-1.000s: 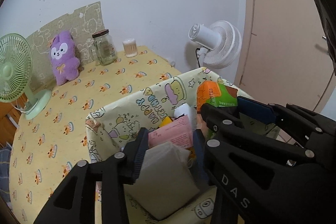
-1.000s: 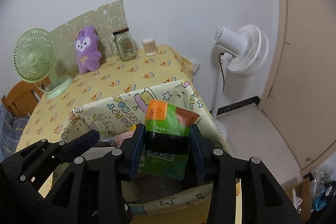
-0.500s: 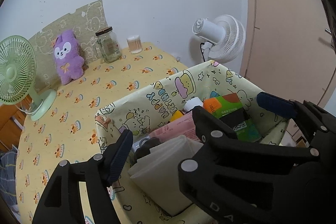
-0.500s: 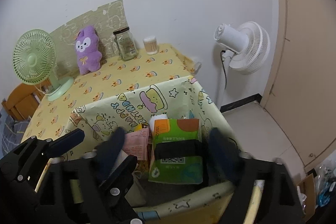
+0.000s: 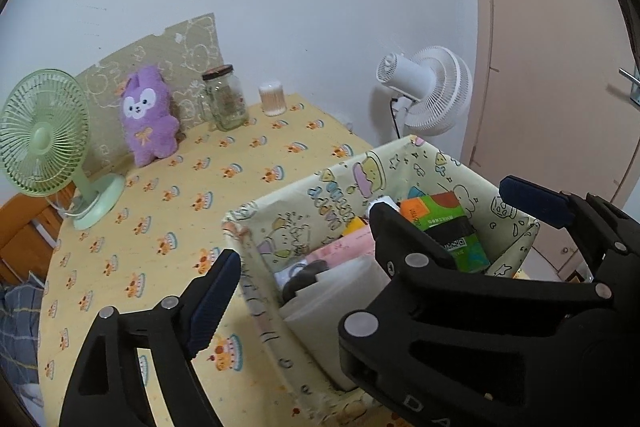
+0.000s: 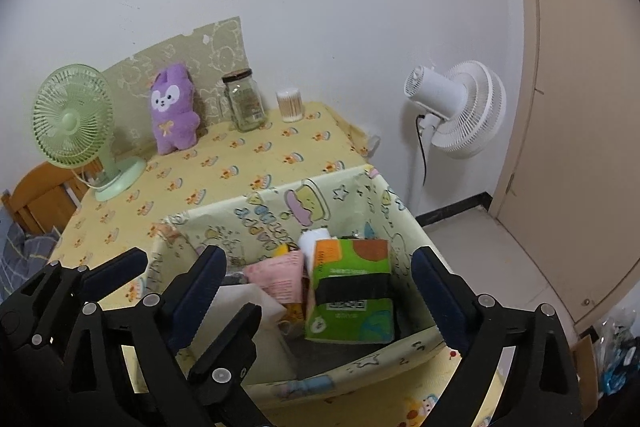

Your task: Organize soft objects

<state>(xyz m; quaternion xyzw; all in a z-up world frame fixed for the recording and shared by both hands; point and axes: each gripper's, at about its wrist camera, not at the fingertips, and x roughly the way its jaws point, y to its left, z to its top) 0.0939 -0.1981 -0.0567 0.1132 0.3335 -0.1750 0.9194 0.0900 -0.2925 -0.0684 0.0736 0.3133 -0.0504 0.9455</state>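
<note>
A cartoon-print storage box (image 5: 320,187) (image 6: 276,211) stands at the near right of the table. Inside lie a green and orange tissue pack (image 6: 352,287) (image 5: 444,227), a pink pack (image 6: 280,279) (image 5: 344,247) and a white pack (image 5: 344,291) (image 6: 244,299). My left gripper (image 5: 300,263) is open and empty above the box's left side. My right gripper (image 6: 316,287) is open and empty, its jaws wide apart on either side of the green pack. A purple plush rabbit (image 5: 148,115) (image 6: 174,111) sits at the back of the table.
A green desk fan (image 5: 48,139) (image 6: 76,123) stands at the table's left. A glass jar (image 5: 226,97) (image 6: 244,99) and a cotton-swab tub (image 5: 272,99) (image 6: 290,105) stand by the wall. A white floor fan (image 6: 460,107) and a door (image 6: 580,107) are at the right.
Both grippers opened and drew back upward. The left let go of the white pack and the right let go of the green pack; both packs now lie in the box.
</note>
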